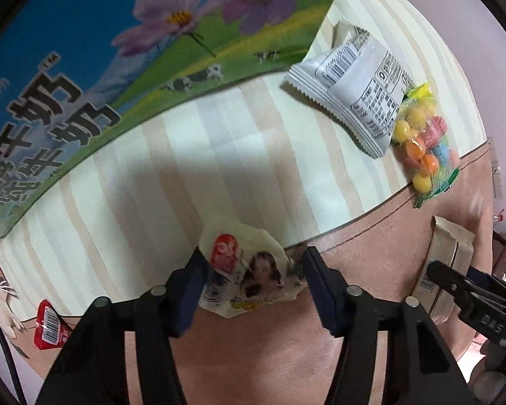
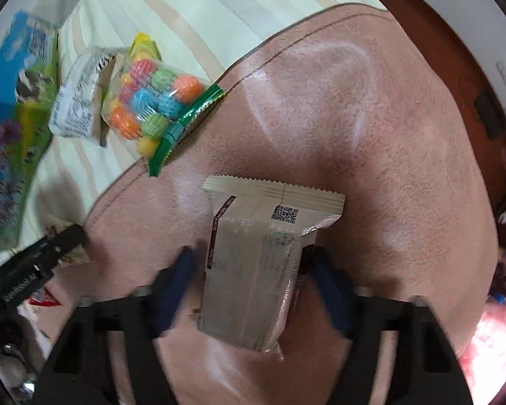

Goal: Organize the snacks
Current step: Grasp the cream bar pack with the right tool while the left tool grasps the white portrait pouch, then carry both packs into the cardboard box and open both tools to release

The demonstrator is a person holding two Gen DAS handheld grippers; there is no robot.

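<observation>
The left gripper (image 1: 253, 280) points down with its jaws on either side of a small white snack packet (image 1: 249, 276) printed with a red badge and a portrait; the left pad touches the packet's edge, while the right pad sits at its crumpled far edge, and I cannot tell whether the grip is firm. This packet lies across the border where the striped cloth (image 1: 172, 168) meets the pink-brown plush surface (image 1: 259, 354). Taking the striped cloth as landmark: a large blue milk carton box (image 1: 118, 50) with flowers and cows stands on its far side, a white wrapper with a barcode (image 1: 357, 91) lies on it toward the right, and a clear bag of coloured candy balls (image 1: 425, 148) lies just beside that wrapper, overhanging the cloth's edge. A small red sachet (image 1: 50, 330) lies at the cloth's near left corner. The right gripper (image 2: 253, 280) also points down, off the cloth on the plush surface, its blurred jaws straddling a beige snack bar packet (image 2: 259, 260) with a QR code; the pads stand close to its 2 long sides, but the blur hides whether they press on it.
</observation>
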